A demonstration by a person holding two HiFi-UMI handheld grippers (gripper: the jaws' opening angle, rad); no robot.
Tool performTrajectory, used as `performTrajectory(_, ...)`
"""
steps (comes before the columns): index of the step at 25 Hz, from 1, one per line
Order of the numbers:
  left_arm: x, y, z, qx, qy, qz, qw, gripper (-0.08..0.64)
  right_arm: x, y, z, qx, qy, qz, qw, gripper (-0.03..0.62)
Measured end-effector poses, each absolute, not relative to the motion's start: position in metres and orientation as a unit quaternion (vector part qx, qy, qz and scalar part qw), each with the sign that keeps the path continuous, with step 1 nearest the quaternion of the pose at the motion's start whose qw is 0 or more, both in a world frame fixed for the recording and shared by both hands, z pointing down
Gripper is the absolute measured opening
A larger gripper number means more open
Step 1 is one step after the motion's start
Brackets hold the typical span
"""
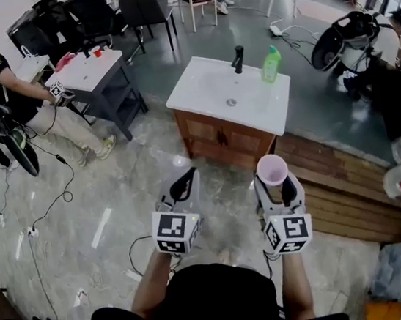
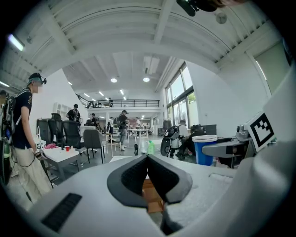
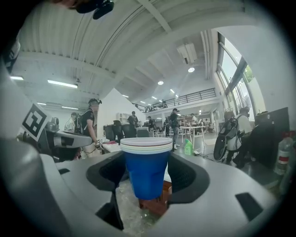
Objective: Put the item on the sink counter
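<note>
- The sink counter (image 1: 192,90) stands far of both grippers, with open marble floor (image 1: 117,197) between it and the person.
- Its white top is bare along the near and left edges. The basin sinks into the middle.
- A black faucet (image 1: 237,59) and a green bottle (image 1: 270,64) stand at the far edge, toward the right corner, just beside each other but apart.
- Below the top is a wooden cabinet (image 1: 220,142). To its right a wooden platform (image 1: 337,181) runs near the right gripper's side.
- A cable (image 1: 44,207) trails over the floor at the left, well clear of the path to the counter.
- Another person (image 1: 6,94) stands at a small table (image 1: 88,71) far left, well apart from the sink.
- The right gripper (image 1: 274,182) is held forward at the person's front, jaws pointing away, and it is clenched on a cup (image 1: 271,170).
- In the right gripper view the cup (image 3: 145,169) is blue with a white rim, upright, pressed between the two dark pads (image 3: 185,173). It is in the air, well short of the counter.
- The left gripper (image 1: 183,186) is level beside it and points the same way. Its jaw tips meet, with nothing between them.
</note>
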State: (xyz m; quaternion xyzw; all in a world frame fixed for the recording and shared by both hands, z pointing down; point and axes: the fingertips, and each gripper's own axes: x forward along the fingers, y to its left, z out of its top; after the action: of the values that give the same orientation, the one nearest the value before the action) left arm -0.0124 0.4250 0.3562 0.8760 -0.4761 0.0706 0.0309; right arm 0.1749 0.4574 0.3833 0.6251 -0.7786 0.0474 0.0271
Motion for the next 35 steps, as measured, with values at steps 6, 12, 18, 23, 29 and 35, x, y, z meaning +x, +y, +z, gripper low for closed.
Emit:
performTrajectory(6,-0.012,0.406,0.358,0.874,-0.479,0.074,0.025,0.002,0.178,0.439,0.381,0.627,-0.777,0.045,0.023,0.285)
performTrajectory(12,-0.013,0.365,0.356,0.876,-0.476,0.074,0.026,0.002,0.175,0.398,0.385,0.629,-0.776,0.048,0.018,0.285)
performTrajectory(18,-0.02,0.309,0.364,0.876,-0.475,0.08,0.035,0.002,0.164,0.345,0.391,0.627,-0.777,0.051,0.023,0.285)
performTrajectory(23,-0.022,0.263,0.368,0.879,-0.467,0.085,0.04,0.002,0.16,0.302,0.393,0.63,-0.774,0.06,0.029,0.284)
performTrajectory(29,-0.031,0.215,0.371,0.881,-0.462,0.091,0.055,0.002,0.149,0.255,0.393,0.634,-0.77,0.065,0.035,0.284)
performTrajectory(35,-0.042,0.173,0.377,0.882,-0.457,0.093,0.061,0.002,0.139,0.215,0.395,0.636,-0.768,0.069,0.038,0.285)
